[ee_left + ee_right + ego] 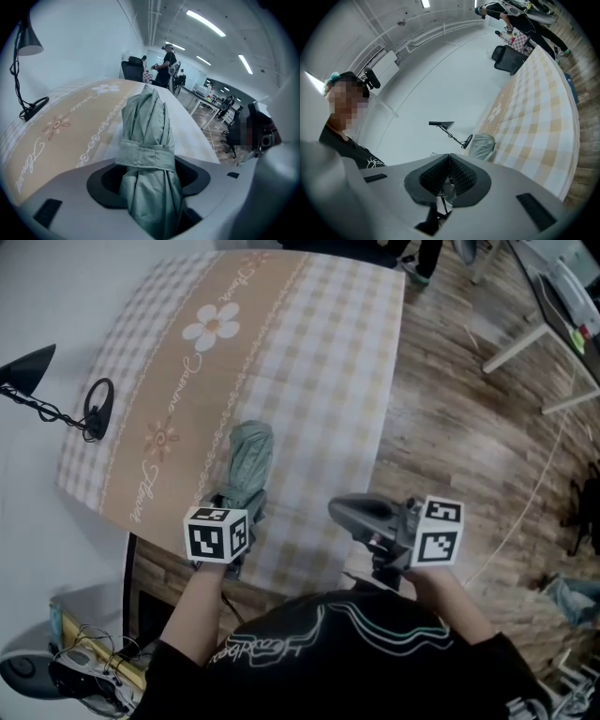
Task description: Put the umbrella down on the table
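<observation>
A folded grey-green umbrella [249, 457], bound by its strap, points away from me over the near part of the checked tablecloth [323, 352]. My left gripper [238, 505] is shut on the umbrella's near end, and in the left gripper view the umbrella [147, 140] fills the space between the pads of the left gripper [149, 182]. Whether its far end rests on the cloth I cannot tell. My right gripper [343, 508] hangs shut and empty at the table's near right edge; the right gripper [449, 174] shows its ribbed pads pressed together. The umbrella [483, 146] appears beyond it.
A black desk lamp [42, 385] stands at the table's left edge, its round base [98, 407] on the cloth. The cloth has a tan band with a white flower [212, 324]. Wooden floor and white table legs [514, 348] lie to the right. People stand beyond the far end.
</observation>
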Available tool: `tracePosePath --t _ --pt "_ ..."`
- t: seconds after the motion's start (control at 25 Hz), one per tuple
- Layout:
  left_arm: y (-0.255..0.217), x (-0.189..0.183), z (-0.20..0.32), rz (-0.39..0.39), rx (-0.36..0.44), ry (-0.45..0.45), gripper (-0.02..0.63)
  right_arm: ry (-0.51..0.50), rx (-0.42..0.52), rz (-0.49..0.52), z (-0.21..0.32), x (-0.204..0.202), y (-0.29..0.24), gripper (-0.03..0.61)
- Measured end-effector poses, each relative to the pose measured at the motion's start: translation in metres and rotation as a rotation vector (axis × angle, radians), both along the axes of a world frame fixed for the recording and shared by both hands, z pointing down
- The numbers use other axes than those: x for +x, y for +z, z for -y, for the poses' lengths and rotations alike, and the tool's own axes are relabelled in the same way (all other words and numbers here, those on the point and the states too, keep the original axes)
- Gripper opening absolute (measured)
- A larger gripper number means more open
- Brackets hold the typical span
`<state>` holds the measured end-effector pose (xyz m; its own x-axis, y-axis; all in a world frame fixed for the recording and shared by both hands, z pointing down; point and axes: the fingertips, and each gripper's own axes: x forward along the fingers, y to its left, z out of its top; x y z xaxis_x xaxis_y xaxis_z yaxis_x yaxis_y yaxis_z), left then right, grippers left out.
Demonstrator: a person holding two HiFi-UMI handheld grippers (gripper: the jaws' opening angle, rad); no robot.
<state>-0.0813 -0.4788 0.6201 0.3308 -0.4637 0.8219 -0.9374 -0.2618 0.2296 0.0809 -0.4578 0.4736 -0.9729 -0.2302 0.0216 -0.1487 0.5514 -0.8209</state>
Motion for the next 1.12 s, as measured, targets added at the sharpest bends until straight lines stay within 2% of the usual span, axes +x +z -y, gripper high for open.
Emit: tracePosePath --t 0.16,0.44,0.84,1.0,1.12 --pt "0.018 -0.003 -0.001 0.084 -0.026 0.013 0.268 -0.012 -0.014 -0.002 0.003 0.000 0.006 0.014" --pt "0.029 -0.005 -0.004 0.178 -0.042 0.032 0.276 -0.041 -0.036 0.014 0.004 -0.009 0.014 0.014" --pt "0.030 0.000 -0.004 0.139 -0.018 0.055 0.284 -0.078 -0.058 0.004 -0.005 -0.020 0.024 0.014" --pt "0.024 0.000 -0.007 0.084 -0.005 0.052 0.303 -0.054 -0.064 -0.018 -0.015 -0.018 0.026 0.014" --pt "0.013 -0.005 -0.013 0.074 0.025 0.058 0.307 -0.034 -0.067 -0.026 -0.030 -0.017 0.024 0.014"
